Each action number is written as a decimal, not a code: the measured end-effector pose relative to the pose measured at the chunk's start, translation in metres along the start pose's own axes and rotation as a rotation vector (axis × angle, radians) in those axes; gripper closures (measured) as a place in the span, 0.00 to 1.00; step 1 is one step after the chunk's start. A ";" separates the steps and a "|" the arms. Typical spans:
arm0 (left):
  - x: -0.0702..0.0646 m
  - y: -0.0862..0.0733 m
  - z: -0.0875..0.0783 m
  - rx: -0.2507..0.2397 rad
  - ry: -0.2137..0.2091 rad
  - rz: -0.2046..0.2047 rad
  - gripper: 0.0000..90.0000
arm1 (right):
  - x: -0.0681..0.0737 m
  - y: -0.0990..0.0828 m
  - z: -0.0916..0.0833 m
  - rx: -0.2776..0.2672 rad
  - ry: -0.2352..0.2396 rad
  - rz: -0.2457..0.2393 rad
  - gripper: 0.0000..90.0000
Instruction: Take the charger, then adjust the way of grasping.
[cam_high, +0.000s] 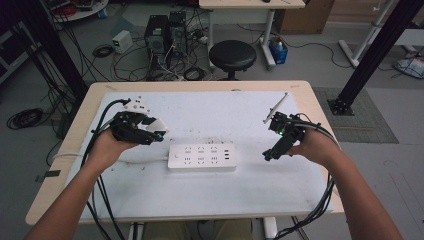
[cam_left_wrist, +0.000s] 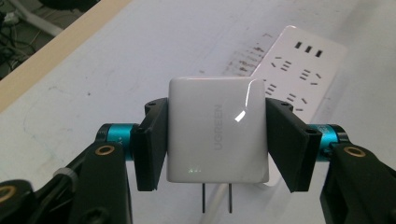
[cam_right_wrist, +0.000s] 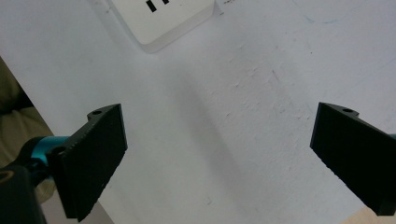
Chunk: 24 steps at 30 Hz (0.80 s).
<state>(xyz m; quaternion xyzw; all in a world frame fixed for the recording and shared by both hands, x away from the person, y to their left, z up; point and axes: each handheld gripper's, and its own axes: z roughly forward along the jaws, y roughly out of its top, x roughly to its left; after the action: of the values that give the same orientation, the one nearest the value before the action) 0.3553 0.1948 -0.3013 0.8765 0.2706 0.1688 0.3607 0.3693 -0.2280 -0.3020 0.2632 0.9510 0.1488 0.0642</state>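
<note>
Charger (cam_left_wrist: 217, 130) sits clamped between the left gripper (cam_left_wrist: 215, 140) jaws, squeezed on its two side faces, prongs (cam_left_wrist: 216, 198) pointing back toward the camera. In the high view the same gripper (cam_high: 150, 131) hangs just off the left end of the strip (cam_high: 201, 157), above the mat (cam_high: 250, 190).

Right gripper (cam_right_wrist: 219, 158): jaws spread wide, nothing between them, bare mat under the gap. Corner of the strip (cam_right_wrist: 163, 21) lies beyond the jaw tips, up and left. In the high view it (cam_high: 272, 150) hovers off the strip's right end, apart from it.

Judgement: likely goal is plugging the charger into the strip.

Risks from here:
- Prongs face the wrong way for the sockets (cam_left_wrist: 299, 74), which lie ahead of the jaws. Needs a wrist roll first; go in early and the flat face hits the strip.
- Charger shell is glossy. Pads grip smooth sides only, so insertion force could make it slip or twist between the jaws.
- Strip is loose on the mat. Push on it unbraced and it slides; the free gripper isn't touching it.
- Prongs skewed relative to the slots: jam or bend.
</note>
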 end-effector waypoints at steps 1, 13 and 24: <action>-0.001 0.000 -0.001 -0.001 -0.005 0.009 0.47 | 0.000 0.000 0.000 0.001 0.001 0.000 0.03; -0.008 0.003 0.000 -0.018 -0.041 0.054 0.47 | 0.006 -0.002 -0.002 -0.025 -0.007 0.035 0.03; -0.019 0.010 0.002 -0.035 -0.109 0.139 0.47 | 0.011 -0.002 -0.006 -0.095 0.040 0.095 0.04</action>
<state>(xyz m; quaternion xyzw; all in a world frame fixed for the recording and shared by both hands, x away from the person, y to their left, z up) 0.3445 0.1765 -0.2976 0.8946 0.1863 0.1503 0.3775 0.3574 -0.2251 -0.2973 0.3016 0.9305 0.2017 0.0506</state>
